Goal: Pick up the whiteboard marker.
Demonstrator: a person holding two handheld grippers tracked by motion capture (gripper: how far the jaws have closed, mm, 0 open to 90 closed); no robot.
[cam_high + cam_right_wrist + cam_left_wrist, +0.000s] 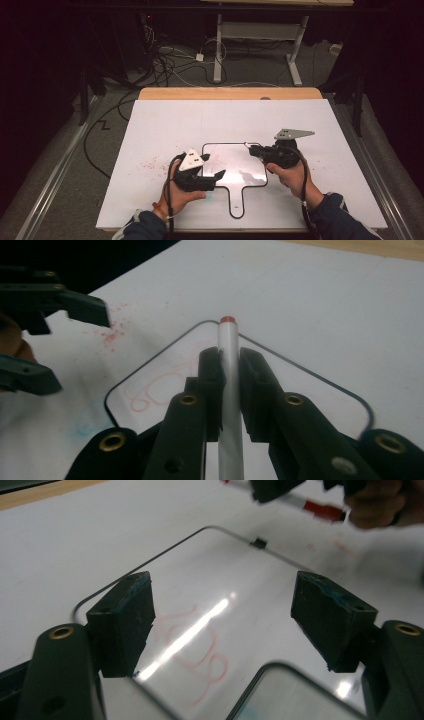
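Over the small black-rimmed whiteboard paddle [235, 172], right gripper [229, 365] clamps a light, stiff, slippery white red-tipped marker [228, 347] mid-barrel; left gripper [222, 617] gapes wide, empty.

You have one small whiteboard [235, 172], one red-tipped marker [229, 390], one white sheet [200, 120] on one desk [230, 93], and two grippers, one per hand.
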